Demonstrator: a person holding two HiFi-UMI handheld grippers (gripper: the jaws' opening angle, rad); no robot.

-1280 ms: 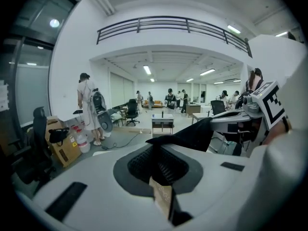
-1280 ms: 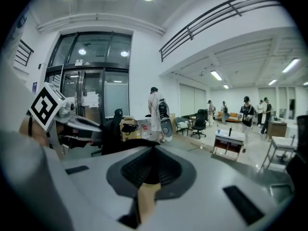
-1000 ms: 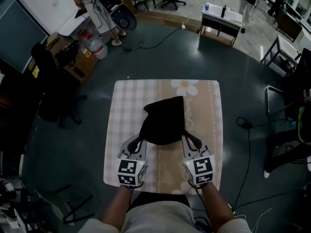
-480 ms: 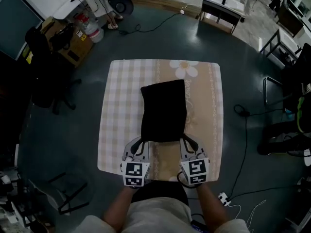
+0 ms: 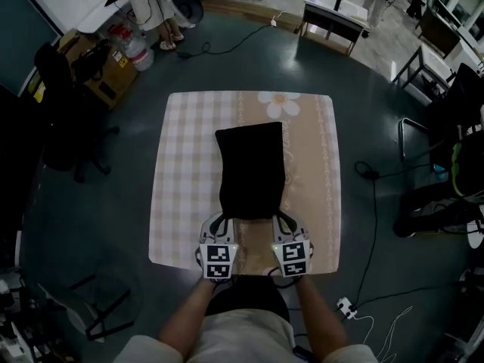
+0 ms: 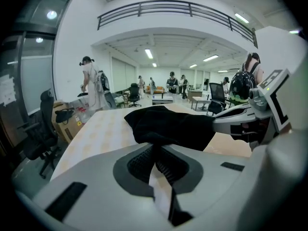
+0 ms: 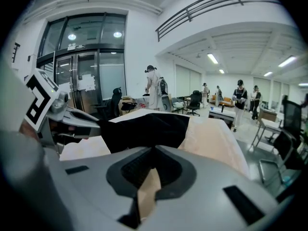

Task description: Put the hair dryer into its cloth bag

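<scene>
Cloth bag (image 5: 249,169): black, plain, oblong, lying on checked tablecloth (image 5: 181,172). Left gripper (image 5: 224,221), right gripper (image 5: 277,218): each clenched on a near bag corner.

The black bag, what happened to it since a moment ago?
The black bag came down. A second ago it was held up and bunched; now it lies stretched out flat on the checked tablecloth. The left gripper and right gripper sank with it, drawing back toward the person. Unchanged: both grippers stay shut on the bag's near edge, one at each corner.
</scene>
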